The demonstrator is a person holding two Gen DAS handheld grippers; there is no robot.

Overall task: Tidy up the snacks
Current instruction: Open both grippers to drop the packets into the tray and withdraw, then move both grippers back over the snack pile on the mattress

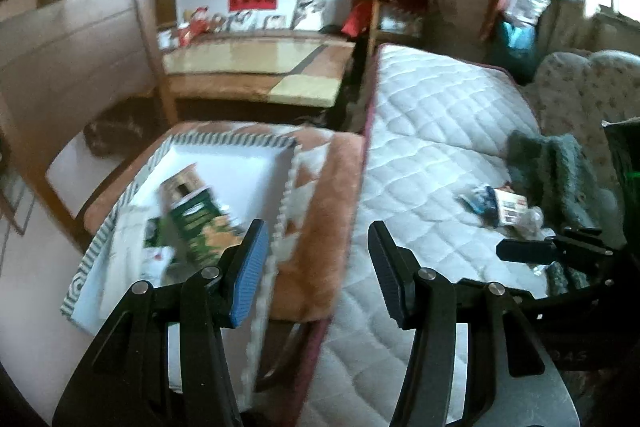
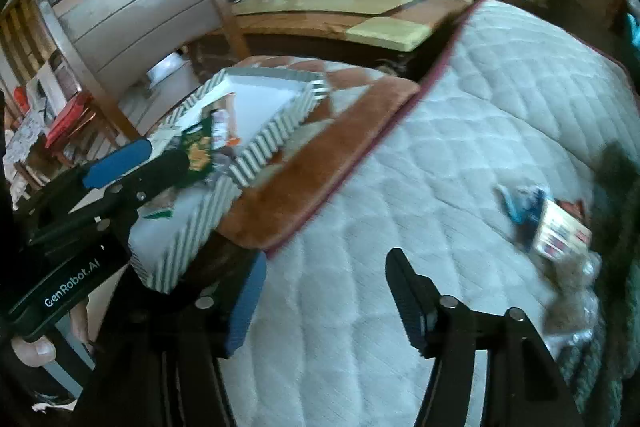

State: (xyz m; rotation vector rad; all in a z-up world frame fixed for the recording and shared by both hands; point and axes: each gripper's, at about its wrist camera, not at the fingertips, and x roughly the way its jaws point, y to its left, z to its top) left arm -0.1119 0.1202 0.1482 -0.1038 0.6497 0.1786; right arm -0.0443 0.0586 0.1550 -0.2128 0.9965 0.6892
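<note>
A striped green-and-white box (image 1: 224,141) (image 2: 276,131) sits on a brown plush mat and holds a green snack pack (image 1: 200,223) (image 2: 198,151) and other packets. Loose snack packets (image 1: 498,205) (image 2: 548,223) lie on the white quilted mattress (image 1: 432,131) (image 2: 460,131) at the right. My left gripper (image 1: 318,267) is open and empty, over the box's near right edge; it also shows in the right wrist view (image 2: 132,163). My right gripper (image 2: 324,301) is open and empty above the mattress, left of the loose packets; its finger shows in the left wrist view (image 1: 524,251).
A brown plush mat (image 1: 332,211) (image 2: 320,163) lies under the box. A green knitted cloth (image 1: 556,167) lies on the mattress at the right. A wooden bench with yellow cushions (image 1: 256,67) (image 2: 352,15) stands behind. A floral armchair (image 1: 588,83) stands at the far right.
</note>
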